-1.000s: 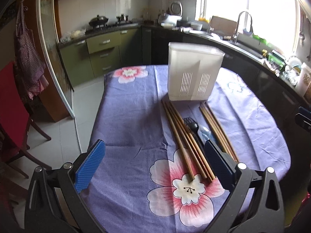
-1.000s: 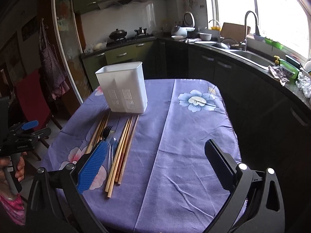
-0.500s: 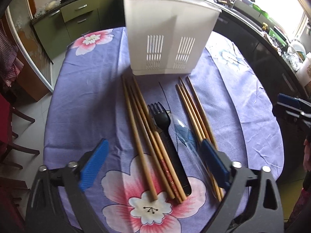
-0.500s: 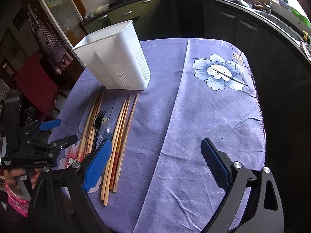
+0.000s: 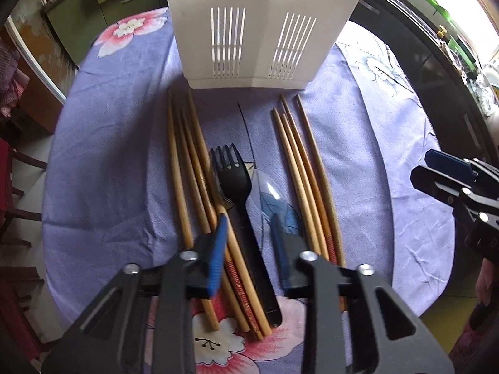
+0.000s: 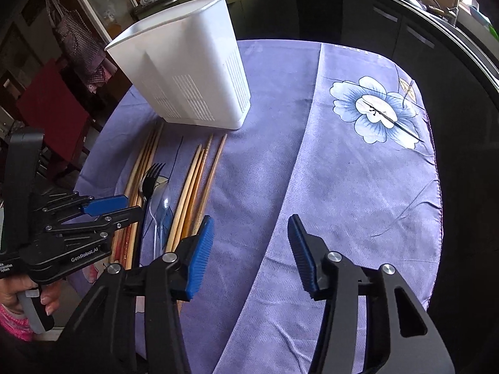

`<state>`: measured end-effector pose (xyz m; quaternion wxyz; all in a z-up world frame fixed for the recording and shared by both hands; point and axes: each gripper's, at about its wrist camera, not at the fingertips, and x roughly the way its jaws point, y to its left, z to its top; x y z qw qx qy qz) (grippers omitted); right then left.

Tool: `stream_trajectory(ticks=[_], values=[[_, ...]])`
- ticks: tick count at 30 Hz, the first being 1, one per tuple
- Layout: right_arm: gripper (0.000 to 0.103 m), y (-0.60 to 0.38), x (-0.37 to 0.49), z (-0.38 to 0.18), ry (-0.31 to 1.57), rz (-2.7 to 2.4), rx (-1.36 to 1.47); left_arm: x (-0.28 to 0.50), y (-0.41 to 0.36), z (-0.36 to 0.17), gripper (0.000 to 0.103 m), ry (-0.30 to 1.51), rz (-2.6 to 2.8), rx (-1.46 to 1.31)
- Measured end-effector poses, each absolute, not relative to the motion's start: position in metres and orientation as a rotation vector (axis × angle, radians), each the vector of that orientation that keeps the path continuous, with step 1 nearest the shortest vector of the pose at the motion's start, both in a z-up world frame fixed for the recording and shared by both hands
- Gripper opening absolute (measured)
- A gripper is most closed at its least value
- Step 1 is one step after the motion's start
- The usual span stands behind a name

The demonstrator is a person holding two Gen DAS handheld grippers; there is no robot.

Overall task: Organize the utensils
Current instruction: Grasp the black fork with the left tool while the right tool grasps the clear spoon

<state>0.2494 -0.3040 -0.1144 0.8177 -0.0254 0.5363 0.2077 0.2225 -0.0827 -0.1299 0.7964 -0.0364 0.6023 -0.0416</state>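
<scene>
— On the purple floral tablecloth (image 5: 103, 162), item one?
— Black plastic fork (image 5: 232, 184). Lies flat between two groups of wooden chopsticks, tines toward the white slotted utensil holder (image 5: 259, 28), handle toward the camera. Long axis runs near-to-far, in line with the gripper's fingers.

— Its place relative to the left gripper (image 5: 249, 243)?
— Handle passes between the two blue pads, which stand partly apart with a gap on either side; nothing is clamped. The left pad sits over the left chopstick group (image 5: 187, 168), the right pad over a clear plastic spoon (image 5: 274, 196).

— Spoon entry?
— Just right of the fork, parallel to it, bowl toward the holder. Transparent, so the outline is faint.

— Chopsticks?
— Left group of about four, right chopstick group (image 5: 302, 168) of four. All parallel to the fork, thin tips toward the holder, tips stopping just short of its base.

— Holder?
— Upright at the far end of the utensils. Interior not visible from the left wrist view.

— Right gripper (image 6: 249, 249)?
— Fingers apart, holding nothing, over bare cloth to the right of the utensils. The left blue pad (image 6: 199, 255) overlaps the near ends of the right chopstick group.
</scene>
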Motion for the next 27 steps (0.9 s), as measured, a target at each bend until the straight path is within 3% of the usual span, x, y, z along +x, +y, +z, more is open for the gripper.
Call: stream_trajectory(ticks=[8, 27], values=[[0.050, -0.316, 0.249, -0.115, 1.142, 0.459, -0.011, 0.228, -0.087, -0.138, 0.021, 1.317, -0.046, -0.037], [0.051, -0.320, 0.237, -0.112, 1.131, 0.453, -0.041, 0.245, -0.102, -0.146, 0.009, 1.292, -0.015, -0.026]])
